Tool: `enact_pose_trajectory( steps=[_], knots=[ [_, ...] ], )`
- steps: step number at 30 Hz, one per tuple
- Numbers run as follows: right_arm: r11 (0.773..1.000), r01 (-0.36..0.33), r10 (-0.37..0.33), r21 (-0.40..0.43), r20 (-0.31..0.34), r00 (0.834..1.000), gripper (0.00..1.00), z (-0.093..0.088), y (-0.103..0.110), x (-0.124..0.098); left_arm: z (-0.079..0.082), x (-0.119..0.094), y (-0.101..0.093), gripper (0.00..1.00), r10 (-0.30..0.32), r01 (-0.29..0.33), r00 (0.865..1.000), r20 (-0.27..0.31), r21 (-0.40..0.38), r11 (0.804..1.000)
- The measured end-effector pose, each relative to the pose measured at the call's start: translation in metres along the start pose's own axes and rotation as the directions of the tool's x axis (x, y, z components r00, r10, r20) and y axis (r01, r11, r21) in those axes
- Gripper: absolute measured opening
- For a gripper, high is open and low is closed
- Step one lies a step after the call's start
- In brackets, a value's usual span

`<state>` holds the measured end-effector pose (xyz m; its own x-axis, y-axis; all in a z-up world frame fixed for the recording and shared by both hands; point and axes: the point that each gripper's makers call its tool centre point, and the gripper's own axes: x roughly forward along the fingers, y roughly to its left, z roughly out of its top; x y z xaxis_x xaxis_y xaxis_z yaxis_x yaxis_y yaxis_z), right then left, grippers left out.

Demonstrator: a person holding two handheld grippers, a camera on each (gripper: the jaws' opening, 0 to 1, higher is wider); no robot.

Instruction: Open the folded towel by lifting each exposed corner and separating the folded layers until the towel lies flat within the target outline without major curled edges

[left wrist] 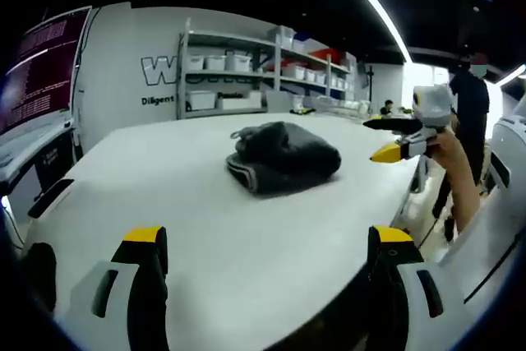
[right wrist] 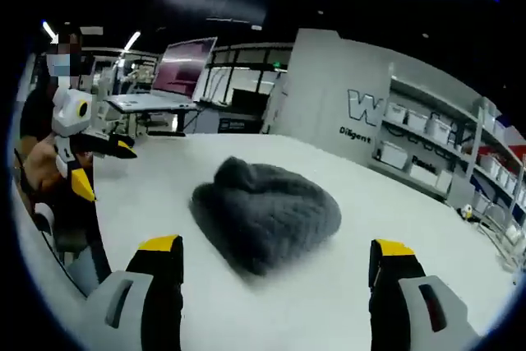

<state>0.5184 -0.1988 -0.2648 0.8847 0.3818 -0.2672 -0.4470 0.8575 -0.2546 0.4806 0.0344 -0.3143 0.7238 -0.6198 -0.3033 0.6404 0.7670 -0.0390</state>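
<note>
In the left gripper view the left gripper (left wrist: pixel 267 256) stands with its two yellow-tipped jaws wide apart and nothing between them. Ahead of it, past a stretch of bare white table (left wrist: pixel 164 195), lies the towel (left wrist: pixel 283 158), dark grey and still folded into a thick bundle (its upper layers bunched and rumpled, a lighter folded edge showing along the side nearer the gripper). The towel sits well apart from the jaws, a little to the right of the line running out between them. No outline can be made out on the table.

Beyond the towel and to its right, the right gripper (left wrist: pixel 393 137) comes in over the far table edge, held by a hand (left wrist: pixel 450 150); its jaws are parted, one black tip above and one yellow tip below, with nothing held. It hangs near the towel without touching it.

In the right gripper view the right gripper's (right wrist: pixel 275 256) own jaws are also spread wide and empty. The towel (right wrist: pixel 267 211) lies just ahead of them, nearly centred between the tips, apart from both. To the left, the left gripper (right wrist: pixel 103 162) shows at the table edge (right wrist: pixel 107 228), jaws open, beside the person's arm.

Behind the table stand shelves (left wrist: pixel 246 80) with white bins against a wall, and a screen (right wrist: pixel 185 67).
</note>
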Motion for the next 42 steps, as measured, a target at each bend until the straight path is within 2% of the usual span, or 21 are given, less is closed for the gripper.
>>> enact_pose_trajectory(
  steps=[1,4,7,9,12,13,18,21,23,24,26,29,31,33,36,38,42],
  knots=[
    [0.999,-0.05,0.05,-0.004,0.024,0.998,0.92,0.014,0.014,0.015,-0.001,0.0,0.0,0.99,0.0,0.0,1.0,0.001,-0.002,1.0],
    [0.99,-0.137,0.138,-0.045,0.027,0.99,0.88,0.035,0.042,0.049,-0.003,-0.002,0.0,0.99,0.001,-0.001,1.0,-0.002,-0.002,1.0],
    [0.989,-0.119,0.122,-0.084,0.034,0.992,0.78,0.049,0.051,0.082,-0.003,-0.003,-0.001,0.99,-0.002,0.002,1.0,0.001,0.002,1.0],
    [0.987,-0.11,0.113,-0.12,0.02,0.993,0.69,0.051,0.052,0.099,-0.003,-0.004,-0.002,0.99,-0.007,0.007,1.0,0.007,0.001,1.0],
    [0.978,-0.094,0.084,-0.188,-0.061,0.995,0.49,0.04,0.049,0.121,-0.001,-0.004,-0.003,0.99,-0.015,0.015,1.0,0.016,0.005,1.0],
    [0.975,-0.103,0.09,-0.197,-0.072,0.993,0.38,0.039,0.049,0.122,0.0,-0.004,-0.004,0.99,-0.018,0.018,1.0,0.022,0.006,1.0],
    [0.971,-0.15,0.139,-0.184,-0.074,0.988,0.14,0.037,0.055,0.114,0.003,-0.003,-0.006,0.99,-0.03,0.029,0.999,0.033,0.012,0.999],
    [0.971,-0.14,0.131,-0.196,-0.055,0.99,0.09,0.042,0.048,0.103,0.005,-0.001,-0.006,0.99,-0.033,0.032,0.999,0.038,0.014,0.999],
    [0.975,-0.108,0.105,-0.192,-0.025,0.994,0.07,0.049,0.036,0.092,0.007,0.0,-0.007,0.99,-0.035,0.034,0.999,0.042,0.016,0.999],
    [0.977,-0.095,0.094,-0.191,-0.015,0.995,0.07,0.053,0.028,0.095,0.008,0.001,-0.007,0.99,-0.036,0.035,0.998,0.044,0.018,0.999],
    [0.983,-0.041,0.046,-0.178,0.026,0.999,0.07,0.061,0.008,0.08,0.011,0.001,-0.008,0.99,-0.038,0.037,0.998,0.049,0.023,0.999],
    [0.988,0.019,-0.011,-0.155,0.055,0.998,0.06,0.062,-0.015,0.061,0.013,0.001,-0.009,0.99,-0.037,0.036,0.998,0.056,0.024,0.999],
    [0.989,0.083,-0.074,-0.126,0.074,0.995,0.06,0.059,-0.039,0.046,0.014,0.001,-0.009,0.99,-0.036,0.035,0.998,0.054,0.028,0.999],
    [0.985,0.149,-0.141,-0.09,0.085,0.986,0.06,0.052,-0.06,0.027,0.013,0.001,-0.009,0.99,-0.034,0.033,0.998,0.05,0.03,0.999],
    [0.966,0.256,-0.253,-0.028,0.077,0.964,0.06,0.029,-0.094,-0.001,0.013,0.002,-0.008,0.99,-0.031,0.03,0.998,0.047,0.029,0.999],
    [0.952,0.308,-0.307,-0.001,0.038,0.951,0.06,0.007,-0.113,-0.015,0.013,0.003,-0.009,0.99,-0.032,0.03,0.999,0.043,0.03,0.999],
    [0.92,0.383,-0.379,0.087,-0.065,0.923,0.06,-0.05,-0.14,-0.039,0.013,0.005,-0.012,0.99,-0.041,0.039,0.999,0.036,0.036,0.999]
  ],
)
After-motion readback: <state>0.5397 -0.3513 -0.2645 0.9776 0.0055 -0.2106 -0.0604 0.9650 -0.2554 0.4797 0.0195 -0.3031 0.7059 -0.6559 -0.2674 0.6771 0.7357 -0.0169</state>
